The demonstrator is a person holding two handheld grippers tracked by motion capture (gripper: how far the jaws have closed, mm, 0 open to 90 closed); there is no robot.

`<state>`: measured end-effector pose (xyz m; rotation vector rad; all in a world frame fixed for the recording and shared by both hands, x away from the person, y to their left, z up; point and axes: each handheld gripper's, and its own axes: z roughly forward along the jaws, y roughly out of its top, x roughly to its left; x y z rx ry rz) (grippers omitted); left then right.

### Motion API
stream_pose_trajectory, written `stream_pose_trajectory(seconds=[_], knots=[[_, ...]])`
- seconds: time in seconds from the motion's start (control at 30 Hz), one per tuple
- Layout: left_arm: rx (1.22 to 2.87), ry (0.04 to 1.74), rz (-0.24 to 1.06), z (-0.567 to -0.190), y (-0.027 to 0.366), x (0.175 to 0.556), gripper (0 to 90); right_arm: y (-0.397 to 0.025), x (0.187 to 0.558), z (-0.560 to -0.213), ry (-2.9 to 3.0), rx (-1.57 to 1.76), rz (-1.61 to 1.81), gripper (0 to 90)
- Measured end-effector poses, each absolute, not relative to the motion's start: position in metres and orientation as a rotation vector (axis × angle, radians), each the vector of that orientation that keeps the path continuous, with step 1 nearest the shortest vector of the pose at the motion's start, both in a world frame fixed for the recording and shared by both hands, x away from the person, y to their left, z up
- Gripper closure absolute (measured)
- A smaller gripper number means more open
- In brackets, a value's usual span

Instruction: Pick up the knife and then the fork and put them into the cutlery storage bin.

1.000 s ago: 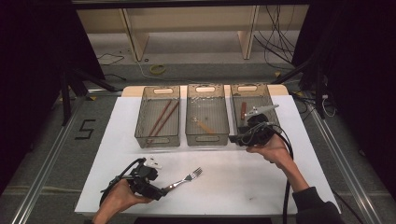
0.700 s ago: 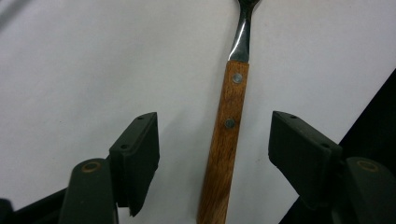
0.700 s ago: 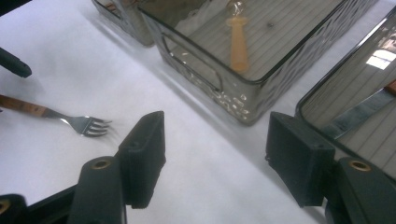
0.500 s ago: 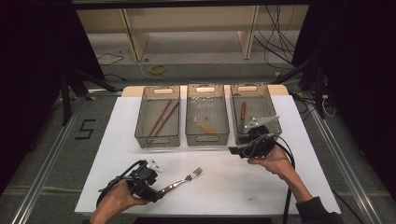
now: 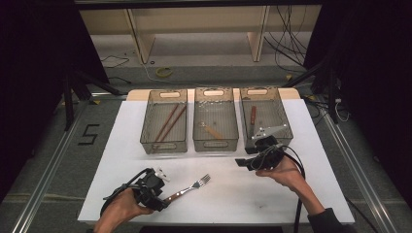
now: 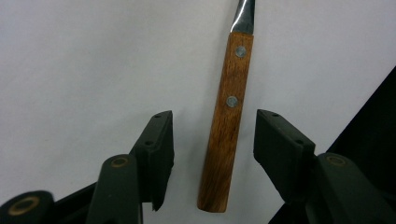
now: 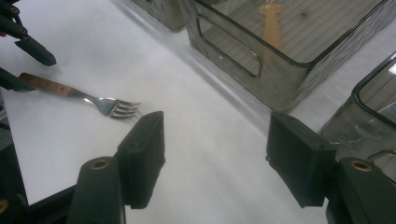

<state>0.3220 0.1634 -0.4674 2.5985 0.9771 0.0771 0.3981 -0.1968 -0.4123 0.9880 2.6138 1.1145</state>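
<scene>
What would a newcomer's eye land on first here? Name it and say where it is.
Most likely the fork with a wooden handle, lying on the white table near its front edge, its handle between the open jaws of the left gripper. Next, the three clear bins in a row farther back, with the open right gripper hovering just in front of them.

plenty of open table [image 5: 233,194] in front, but three bins [image 5: 215,119] wall off the back edge.

In the left gripper view the fork [image 6: 227,126] is cut by the top edge, so its tines are hidden; only the wooden handle is visible.
</scene>
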Motion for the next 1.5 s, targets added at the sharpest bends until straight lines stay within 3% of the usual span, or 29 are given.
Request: stream_pose_trajectory(seconds=[0.37,1.1,1.5], knots=[[2.643,0.945,0.081,-0.47,0.16,0.32,53.3,-0.196,0.398,-0.414,2.62,0.984,1.117,38.6],[2.728,0.814,0.103,-0.472,0.148,0.319,73.3,-0.194,0.397,-0.414,2.634,0.975,1.116,39.4],[2.718,0.757,0.146,-0.472,0.148,0.316,75.6,-0.19,0.395,-0.414,2.649,0.949,1.12,39.9]])
